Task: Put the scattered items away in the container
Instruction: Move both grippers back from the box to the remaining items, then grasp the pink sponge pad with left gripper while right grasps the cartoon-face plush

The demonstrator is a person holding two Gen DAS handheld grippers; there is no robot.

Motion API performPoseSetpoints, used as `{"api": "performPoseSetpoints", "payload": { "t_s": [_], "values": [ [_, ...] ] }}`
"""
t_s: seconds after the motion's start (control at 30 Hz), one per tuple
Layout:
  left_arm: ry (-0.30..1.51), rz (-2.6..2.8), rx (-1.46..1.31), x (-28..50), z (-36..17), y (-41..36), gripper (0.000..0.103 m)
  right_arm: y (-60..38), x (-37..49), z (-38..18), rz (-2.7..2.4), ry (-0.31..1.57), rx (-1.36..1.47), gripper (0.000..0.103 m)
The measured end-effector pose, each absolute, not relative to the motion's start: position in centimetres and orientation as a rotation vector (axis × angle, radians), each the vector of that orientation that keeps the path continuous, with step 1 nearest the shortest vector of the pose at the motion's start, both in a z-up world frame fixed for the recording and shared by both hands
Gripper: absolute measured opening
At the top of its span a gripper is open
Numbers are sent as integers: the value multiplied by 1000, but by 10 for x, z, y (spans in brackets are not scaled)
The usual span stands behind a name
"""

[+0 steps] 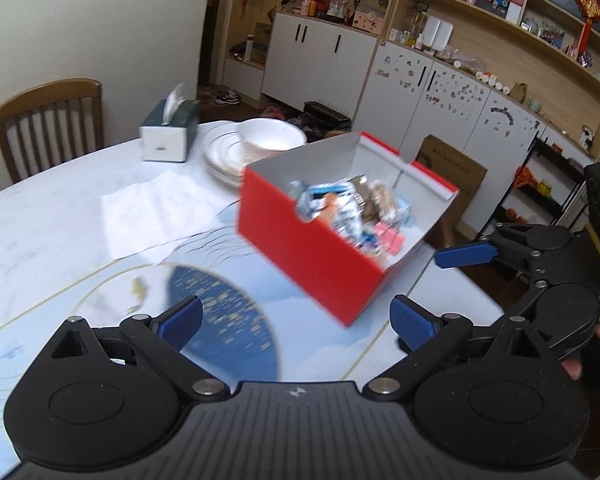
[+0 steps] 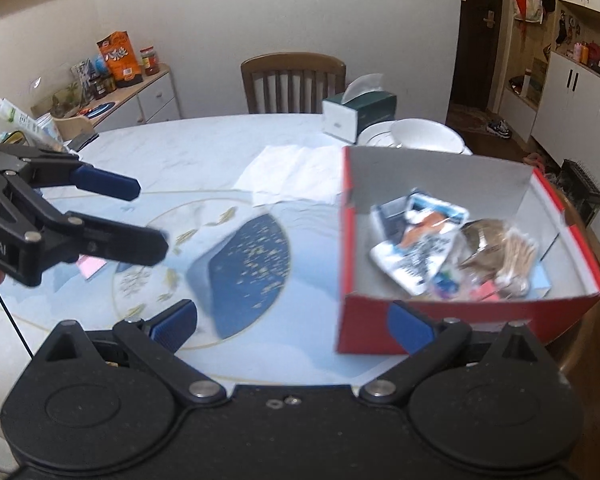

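Note:
A red cardboard box (image 1: 312, 256) (image 2: 460, 320) with white inside walls stands on the table near its right edge. It holds several items: snack packets (image 2: 416, 240), cotton swabs (image 2: 516, 252) and small pink pieces. A pink pad (image 2: 90, 266) lies flat on the table, partly hidden under the left gripper's lower finger. My left gripper (image 1: 296, 320) (image 2: 150, 218) hovers open and empty over the table left of the box. My right gripper (image 2: 293, 325) is open and empty, its right pad just in front of the box's near wall. One of its blue fingers (image 1: 464, 254) shows beside the box.
A green tissue box (image 1: 168, 132) (image 2: 358, 114), stacked white plates with a bowl (image 1: 256, 140) (image 2: 424, 134) and a white paper sheet (image 1: 160, 212) (image 2: 296, 176) lie behind the box. A wooden chair (image 2: 294, 80) stands at the far side. Cabinets line the right wall.

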State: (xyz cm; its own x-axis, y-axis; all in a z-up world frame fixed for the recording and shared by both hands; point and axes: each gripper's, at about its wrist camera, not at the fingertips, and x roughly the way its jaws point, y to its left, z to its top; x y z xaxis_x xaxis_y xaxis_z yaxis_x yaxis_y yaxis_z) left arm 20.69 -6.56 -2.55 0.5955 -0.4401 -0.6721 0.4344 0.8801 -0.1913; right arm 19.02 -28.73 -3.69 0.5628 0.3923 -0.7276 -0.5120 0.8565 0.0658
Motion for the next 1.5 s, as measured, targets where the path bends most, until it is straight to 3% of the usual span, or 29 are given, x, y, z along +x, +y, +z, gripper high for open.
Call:
{"api": "performPoseSetpoints", "payload": {
  "t_s": [0.83,1.27,1.33,1.5],
  "values": [
    [893,-255,117,185,-123,94,100,-153,119,-98,607,936,-245,101],
    [938,-211,49,207,-150,121,99,-124,116,-119,616,993,-286,95],
    [938,-210,41,209,-151,120,96,-123,118,-122,615,1000,-284,93],
    [947,-215,34,211,-155,118,75,-118,120,-126,621,1015,-295,88]
  ]
}}
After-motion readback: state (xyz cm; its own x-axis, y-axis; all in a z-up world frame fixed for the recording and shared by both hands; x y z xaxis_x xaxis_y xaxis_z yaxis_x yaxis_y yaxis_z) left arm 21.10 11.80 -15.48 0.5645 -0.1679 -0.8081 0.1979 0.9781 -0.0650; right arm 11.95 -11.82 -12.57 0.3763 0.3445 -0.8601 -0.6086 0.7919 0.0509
